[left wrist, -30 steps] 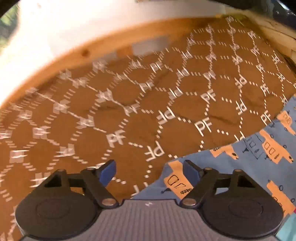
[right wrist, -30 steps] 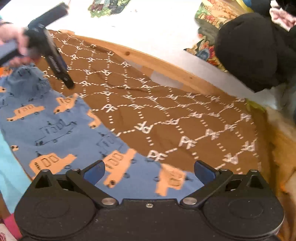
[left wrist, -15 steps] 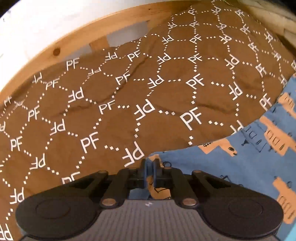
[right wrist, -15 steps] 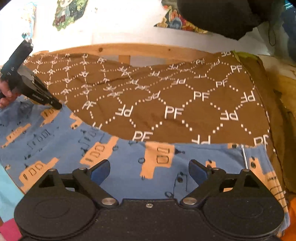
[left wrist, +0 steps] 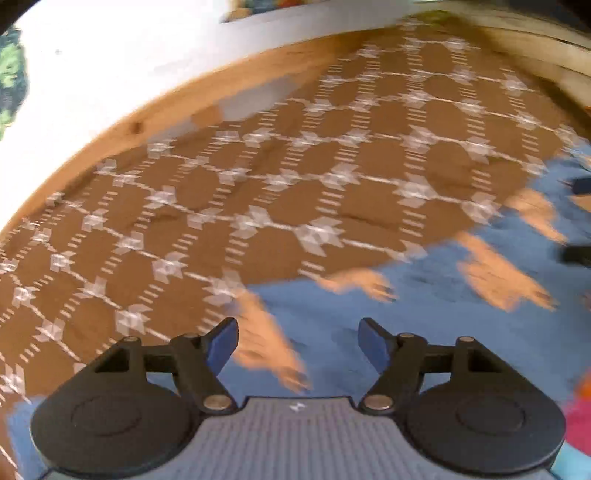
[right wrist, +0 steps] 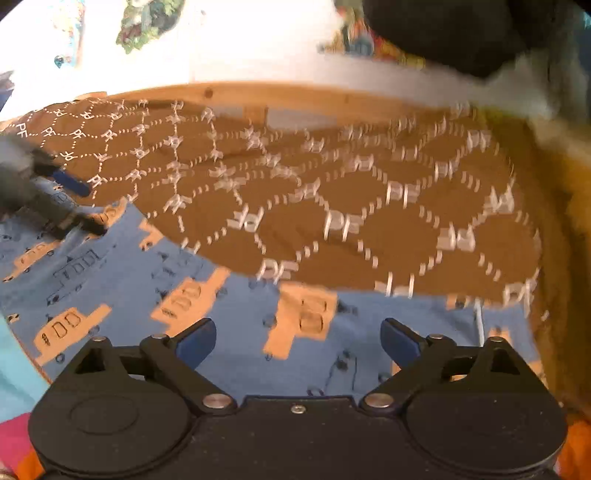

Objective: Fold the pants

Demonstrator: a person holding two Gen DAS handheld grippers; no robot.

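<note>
- My left gripper (left wrist: pixel 297 345) had just been opening, and its blue pads (left wrist: pixel 221 343) stood wide apart over the pants (left wrist: pixel 369 332), pinching nothing.
- My right gripper (right wrist: pixel 297 341) had just closed a tiny bit, but it stood wide too, over the pants (right wrist: pixel 240 354), and held nothing.
- The pants were blue with orange cars on them. They lay spread flat on the brown cover (left wrist: pixel 295 177), at the near side by both grippers.
- The brown cover (right wrist: pixel 332 206) had white "PF" letters and dotted lines all over it.
- In the right view my left gripper (right wrist: pixel 79 205) showed far off at the left, blurry, at the edge of the pants.
- A wooden rail (right wrist: pixel 295 94) ran along the far side of the cover.
- Past the rail sat something big and black (right wrist: pixel 461 29).
</note>
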